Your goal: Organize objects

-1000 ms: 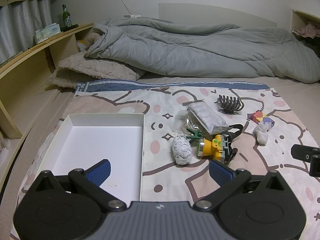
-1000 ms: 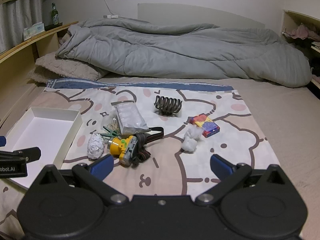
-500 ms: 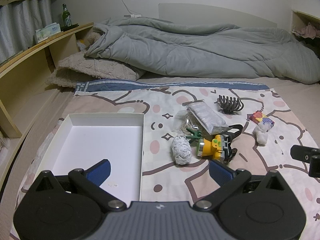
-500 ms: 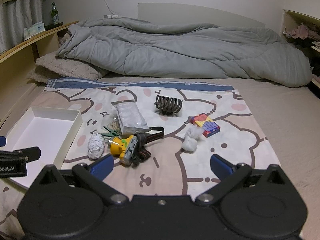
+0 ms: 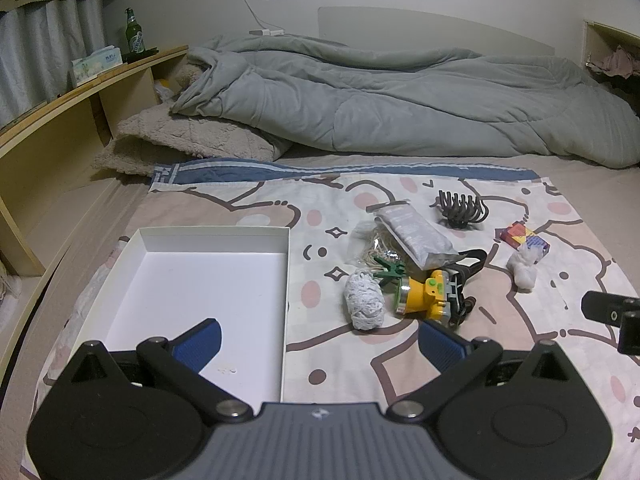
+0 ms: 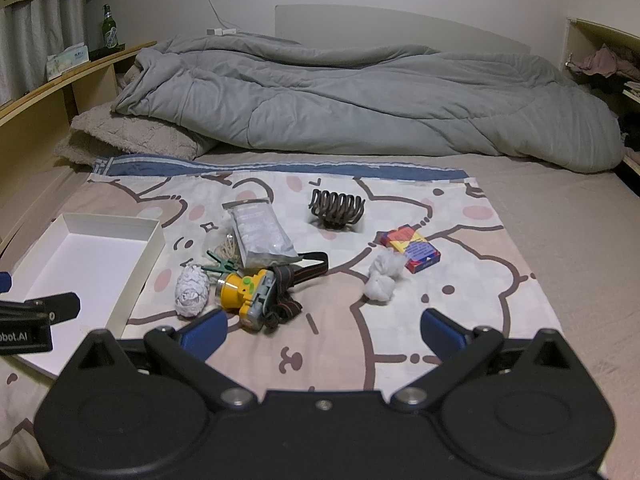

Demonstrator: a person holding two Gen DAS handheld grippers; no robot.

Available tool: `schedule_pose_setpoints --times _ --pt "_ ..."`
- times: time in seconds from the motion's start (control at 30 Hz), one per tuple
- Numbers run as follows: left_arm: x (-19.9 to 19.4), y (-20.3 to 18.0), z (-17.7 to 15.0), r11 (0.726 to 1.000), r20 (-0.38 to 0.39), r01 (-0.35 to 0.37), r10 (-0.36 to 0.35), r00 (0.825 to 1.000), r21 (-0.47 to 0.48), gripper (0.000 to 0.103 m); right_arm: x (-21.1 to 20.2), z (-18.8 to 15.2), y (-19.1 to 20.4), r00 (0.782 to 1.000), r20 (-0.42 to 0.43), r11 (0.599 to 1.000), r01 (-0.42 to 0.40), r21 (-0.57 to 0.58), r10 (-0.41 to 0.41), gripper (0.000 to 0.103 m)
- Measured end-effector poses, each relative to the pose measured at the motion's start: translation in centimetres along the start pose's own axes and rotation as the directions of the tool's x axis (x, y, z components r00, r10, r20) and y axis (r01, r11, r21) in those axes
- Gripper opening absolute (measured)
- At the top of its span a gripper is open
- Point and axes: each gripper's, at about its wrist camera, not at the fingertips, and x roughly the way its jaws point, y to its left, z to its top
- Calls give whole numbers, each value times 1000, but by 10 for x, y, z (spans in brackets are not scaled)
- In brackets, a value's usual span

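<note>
- Both claws spread wide, holding nothing: left claw (image 5: 318,334) over the white box (image 5: 208,236) edge, right claw (image 6: 323,330) near the headlamp (image 6: 248,292).
- Box sits empty on the blanket, left of the clutter.
- Probably start with the paper ball (image 5: 363,300); it is nearest the box.
- Pinch its middle lightly, then lift clear of the headlamp strap.

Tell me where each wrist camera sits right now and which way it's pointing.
Left wrist: behind the open left tool, low over the bed, facing the grey duvet; the white box is dead ahead, and the right tool's tip shows at the right edge.
Right wrist: behind the open right tool, facing the same way, further right; the yellow headlamp and hair claw lie ahead, and the left tool's tip shows at the left edge.
Shared: box, headlamp, hair claw, duvet.
</note>
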Motion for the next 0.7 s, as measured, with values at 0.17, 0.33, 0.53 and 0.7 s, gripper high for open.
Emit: schedule_pose_setpoints --times 0.17,0.33,0.53,0.7 --pt "0 0 0 1000 0 0 0 1000 0 103 0 -1 0 1000 -1 1000 0 1 0 103" --pt "0 0 0 1000 0 -1 1 1000 0 103 0 0 0 1000 -2 1000 0 1 0 103" --pt "0 0 0 1000 0 1 -1 1000 0 103 1 -1 -1 1000 -4 1000 0 6 0 103" --pt "0 0 0 1000 0 0 0 1000 0 103 1 -2 0 1000 -7 1000 0 5 0 103"
